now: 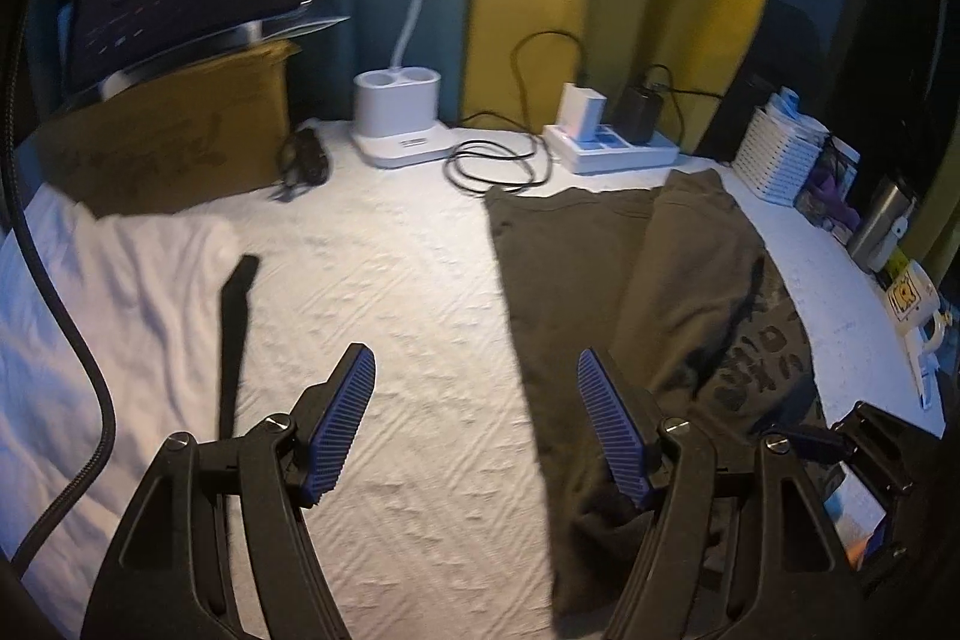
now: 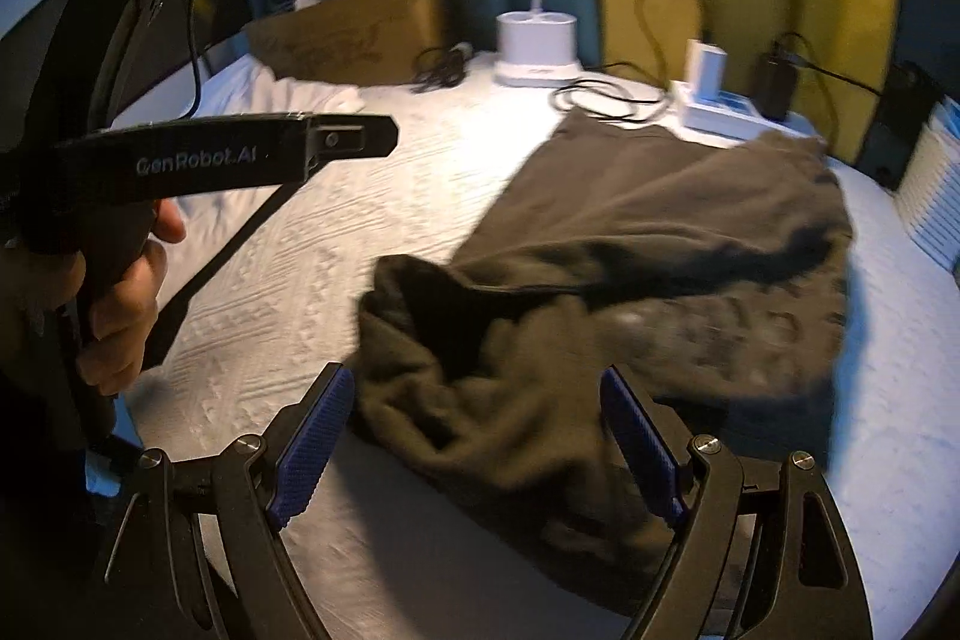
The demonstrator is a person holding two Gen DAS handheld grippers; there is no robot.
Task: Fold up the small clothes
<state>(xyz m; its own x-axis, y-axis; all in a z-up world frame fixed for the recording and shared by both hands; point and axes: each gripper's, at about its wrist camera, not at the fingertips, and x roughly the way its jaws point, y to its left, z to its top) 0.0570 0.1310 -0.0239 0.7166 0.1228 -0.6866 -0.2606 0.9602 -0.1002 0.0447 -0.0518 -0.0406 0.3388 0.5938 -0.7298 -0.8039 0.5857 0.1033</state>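
Note:
A dark olive garment (image 1: 648,280) with a dark print lies partly folded on the white textured tabletop (image 1: 372,292), to the right of my left gripper (image 1: 477,364). That gripper is open over bare table, nothing between its blue pads. In the right wrist view the same olive garment (image 2: 630,268) lies in front, one side doubled over, a bunched part nearest me. My right gripper (image 2: 474,382) is open just above that bunched cloth, its pads clear of it. A hand holds the left gripper's body (image 2: 198,154) at the left of that view.
A white cloth (image 1: 102,292) lies at the left. At the back stand a cardboard box (image 1: 174,142) with a tablet on it, a white lamp base (image 1: 399,118), a power strip (image 1: 612,142) with chargers and coiled cables. A white basket (image 1: 774,154), a flask and a mug line the right edge.

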